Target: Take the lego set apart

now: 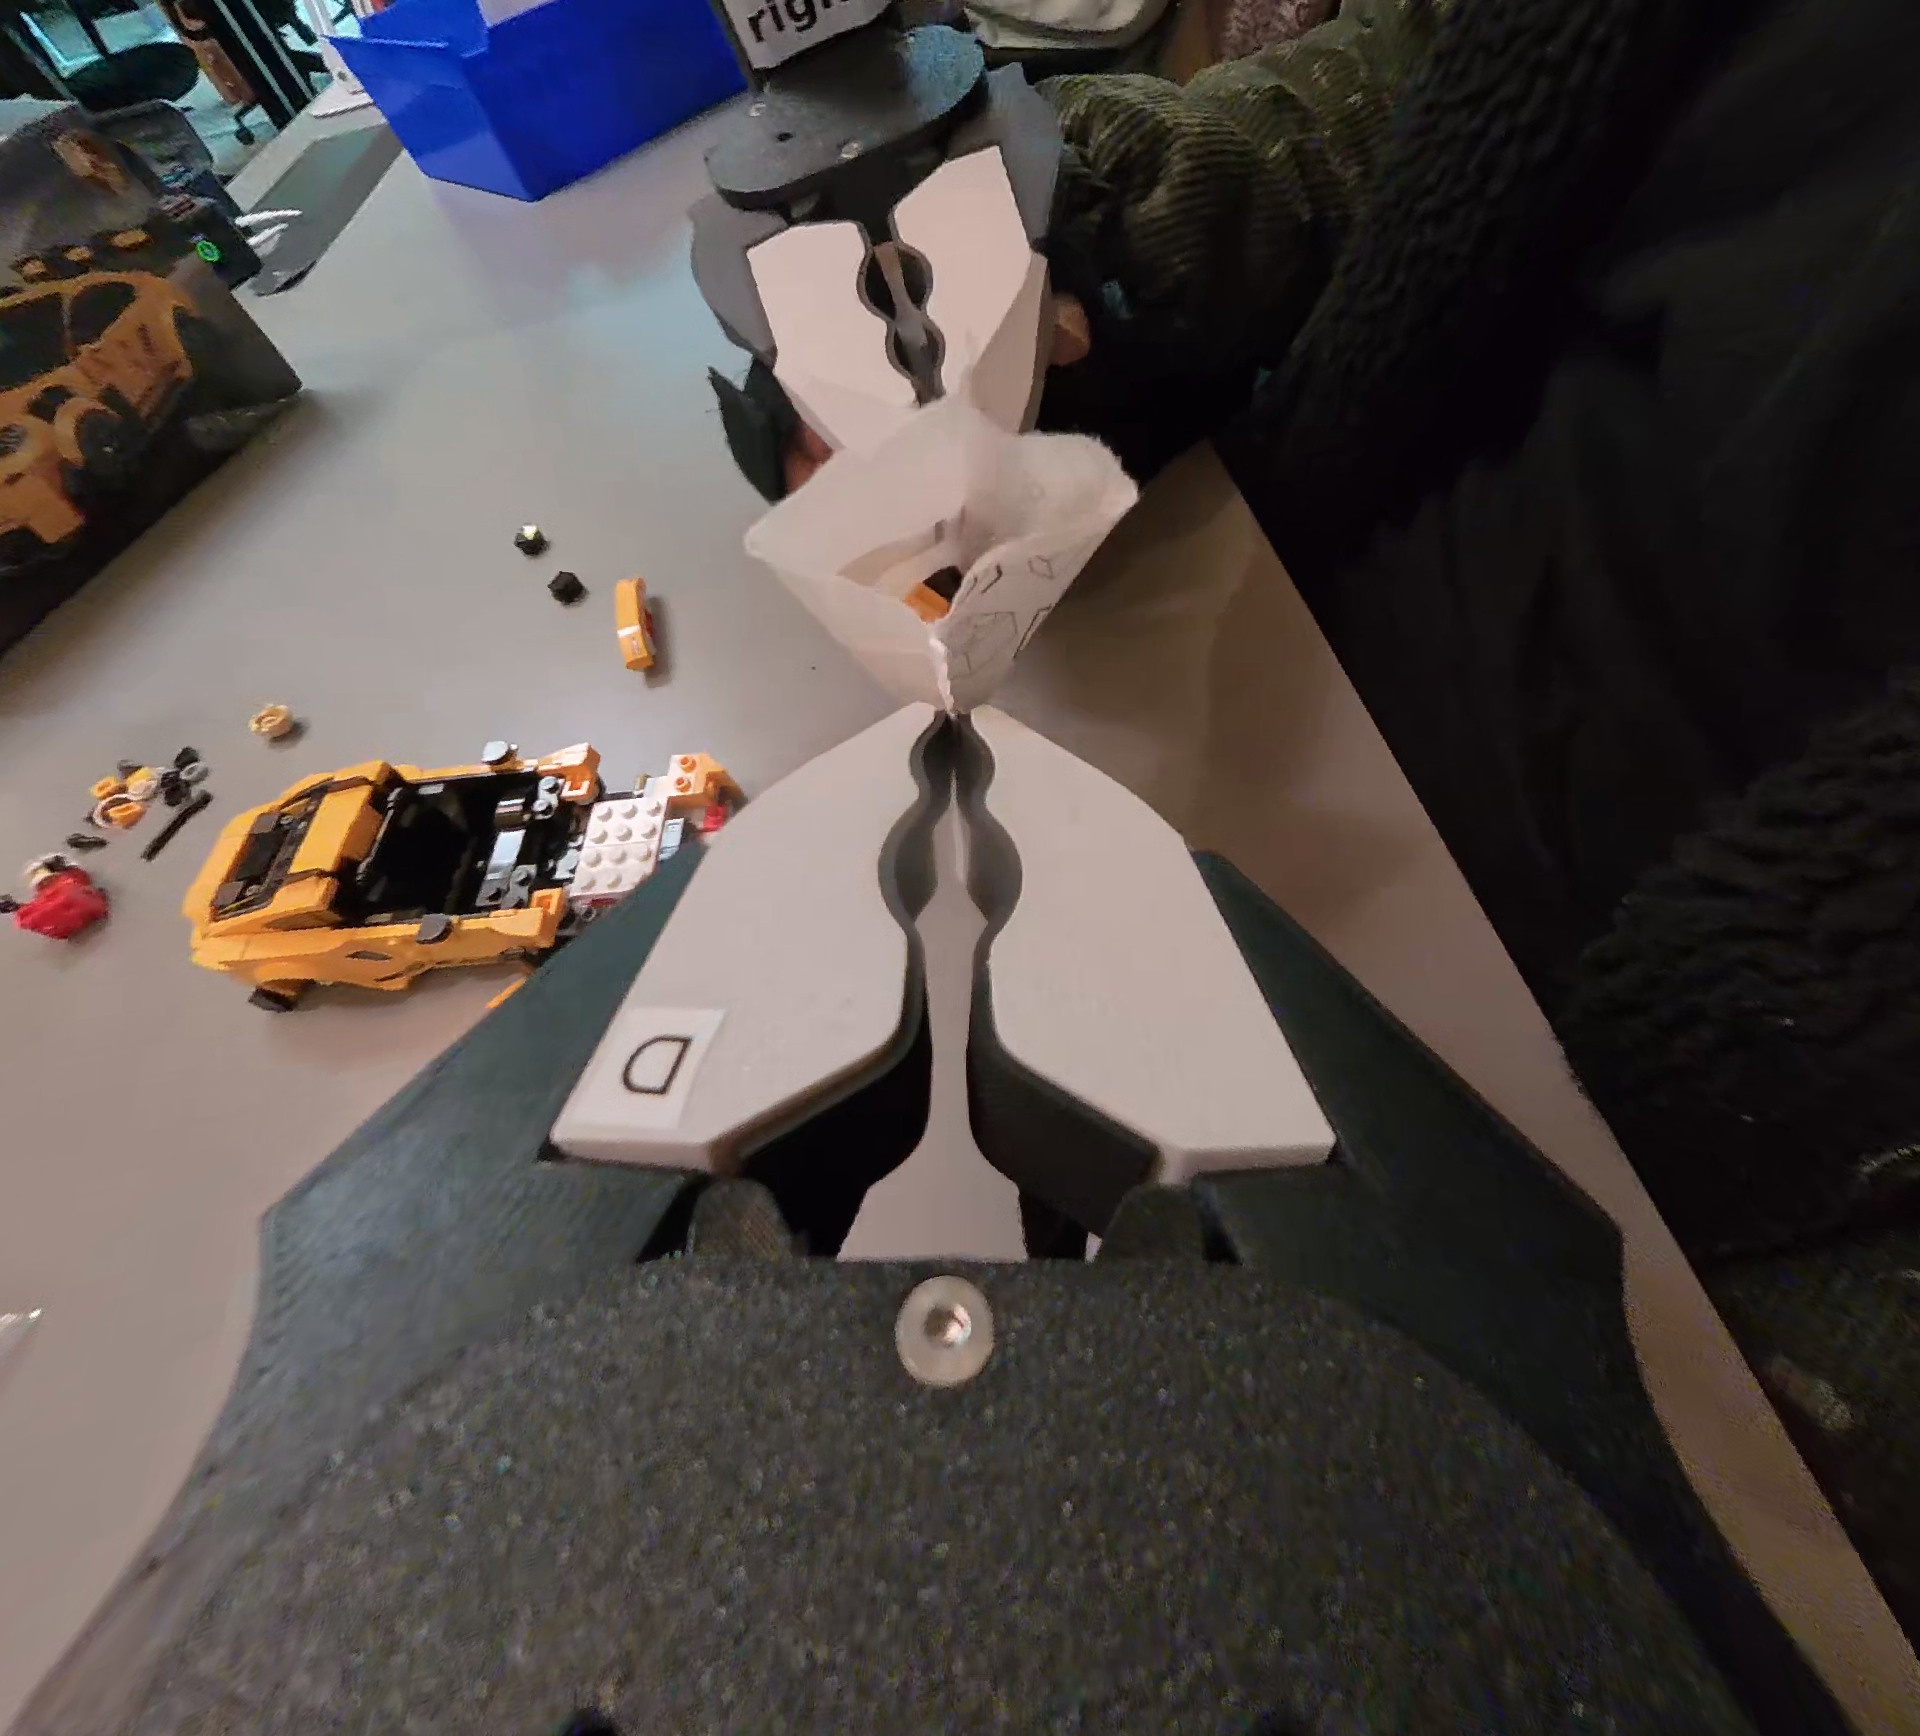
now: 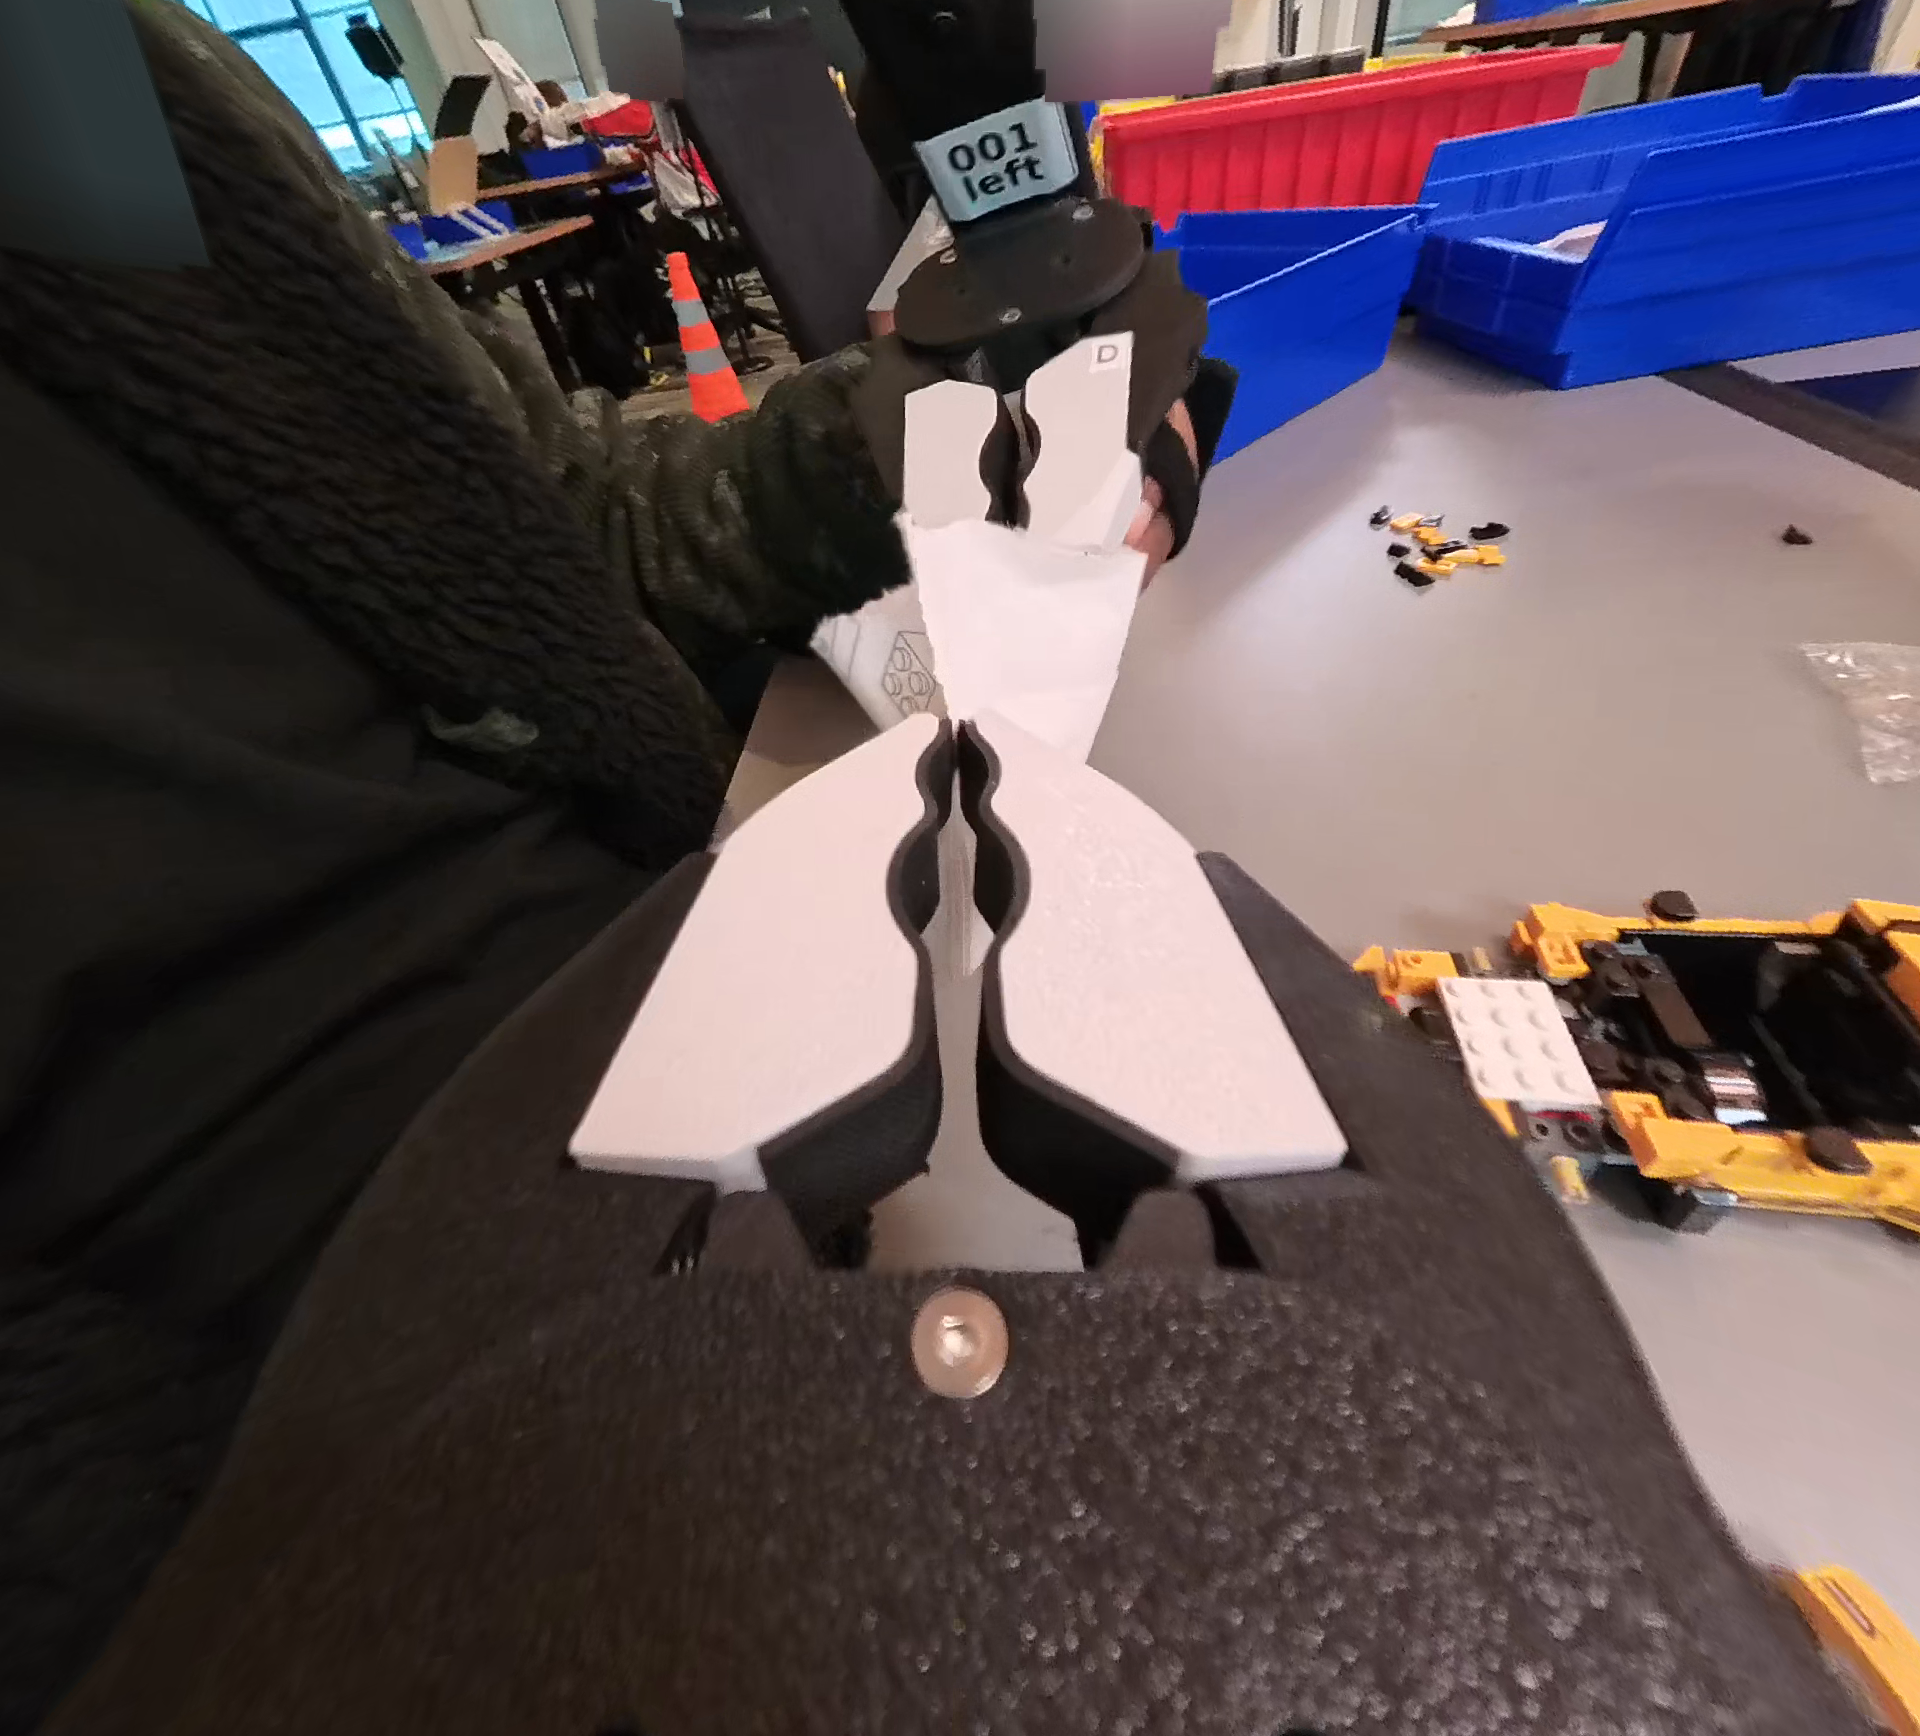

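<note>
The yellow lego car (image 1: 416, 865), partly stripped with roof off, sits on the grey table (image 1: 416, 336), loose parts (image 1: 145, 803) lying near it. A white paper bag (image 1: 935, 574) hangs above the table edge between both tools. The left gripper (image 1: 948, 725) pinches one edge, fingers closed; the right gripper (image 2: 954, 730) pinches the opposite edge likewise. Blue bins (image 2: 1662, 232) stand well apart.

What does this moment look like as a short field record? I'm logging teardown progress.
left gripper: shut on paper bag, pinching one edge
right gripper: shut on the opposite edge
paper bag: white, held open above the table edge, an orange piece inside
lego car: yellow, roof off, on grey table
loose pieces: scattered beside the car
blue bin: far end of the table
</note>
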`<state>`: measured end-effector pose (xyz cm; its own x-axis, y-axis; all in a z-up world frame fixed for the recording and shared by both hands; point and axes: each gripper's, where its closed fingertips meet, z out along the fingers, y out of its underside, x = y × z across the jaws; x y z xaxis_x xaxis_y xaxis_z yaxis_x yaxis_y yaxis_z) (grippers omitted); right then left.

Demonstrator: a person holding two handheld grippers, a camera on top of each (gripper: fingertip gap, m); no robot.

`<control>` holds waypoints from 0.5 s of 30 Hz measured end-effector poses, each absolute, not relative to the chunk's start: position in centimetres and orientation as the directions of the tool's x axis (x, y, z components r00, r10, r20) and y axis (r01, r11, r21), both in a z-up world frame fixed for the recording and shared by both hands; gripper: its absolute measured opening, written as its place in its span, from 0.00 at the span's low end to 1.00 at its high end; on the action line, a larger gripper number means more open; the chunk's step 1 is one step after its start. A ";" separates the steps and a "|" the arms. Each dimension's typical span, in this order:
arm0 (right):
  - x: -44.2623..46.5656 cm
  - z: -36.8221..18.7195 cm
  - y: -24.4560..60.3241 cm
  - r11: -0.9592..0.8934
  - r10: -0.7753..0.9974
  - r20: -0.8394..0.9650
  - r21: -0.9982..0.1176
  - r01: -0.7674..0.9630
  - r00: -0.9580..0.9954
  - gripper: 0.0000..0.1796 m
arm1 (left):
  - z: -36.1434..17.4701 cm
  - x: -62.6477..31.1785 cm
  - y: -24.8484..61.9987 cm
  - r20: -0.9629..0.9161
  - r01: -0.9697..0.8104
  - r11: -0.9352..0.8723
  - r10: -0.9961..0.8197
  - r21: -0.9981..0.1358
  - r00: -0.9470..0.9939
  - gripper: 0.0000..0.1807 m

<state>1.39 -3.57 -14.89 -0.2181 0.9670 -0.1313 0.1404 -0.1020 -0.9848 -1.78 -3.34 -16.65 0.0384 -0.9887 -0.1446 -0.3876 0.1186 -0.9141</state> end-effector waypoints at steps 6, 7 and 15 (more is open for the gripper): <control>1.7 -14.8 -1.5 -0.090 0.990 -0.103 -0.988 0.126 -0.101 0.00 | -15.9 -3.8 -1.7 -0.137 -0.367 0.081 -0.982 -0.927 0.130 0.00; 1.6 -15.0 -1.3 -0.087 0.991 -0.099 -0.987 0.134 -0.086 0.00 | -16.0 -4.0 -1.5 -0.129 -0.371 0.068 -0.981 -0.926 0.142 0.00; 1.5 -16.0 -0.3 -0.080 0.996 -0.084 -0.981 0.178 -0.016 0.00 | -16.4 -3.5 -1.0 -0.093 -0.355 0.030 -0.983 -0.934 0.161 0.00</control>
